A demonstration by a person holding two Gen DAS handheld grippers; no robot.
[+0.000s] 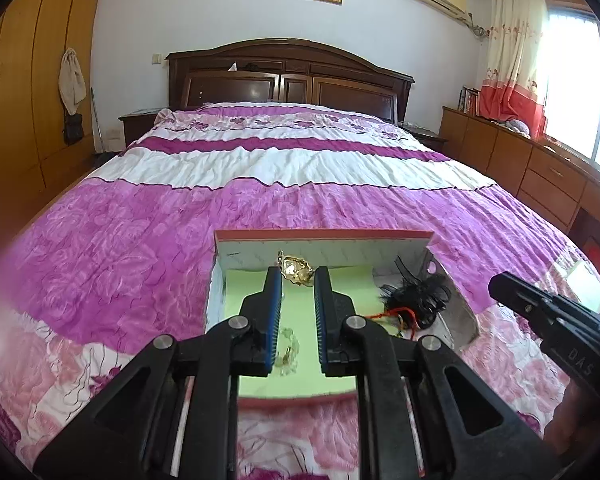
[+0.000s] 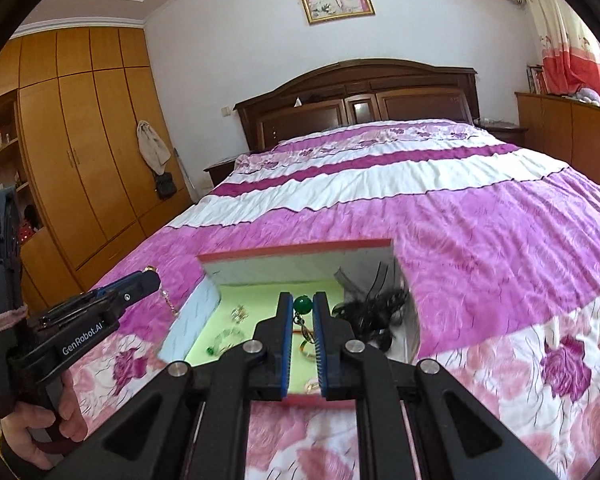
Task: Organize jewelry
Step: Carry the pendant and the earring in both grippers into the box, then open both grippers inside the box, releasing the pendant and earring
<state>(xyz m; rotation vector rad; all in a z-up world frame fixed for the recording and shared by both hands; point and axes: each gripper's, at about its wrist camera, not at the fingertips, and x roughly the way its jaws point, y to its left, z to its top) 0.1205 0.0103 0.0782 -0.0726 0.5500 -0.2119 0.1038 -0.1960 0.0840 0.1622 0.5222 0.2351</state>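
Note:
An open box with a red rim and green lining lies on the bed. My left gripper hangs above it, shut on a gold ornament at its fingertips. In the right wrist view the left gripper shows from the side, with a gold chain dangling from it beside the box. My right gripper is shut on a green bead, and a gold piece hangs below the bead. The right gripper reaches in from the right edge of the left wrist view.
The box also holds a black feathery piece, a red cord, a clear bead bracelet and small rings. The pink and purple quilt covers the bed. A wardrobe stands left, drawers right. A hand grips the left gripper's handle.

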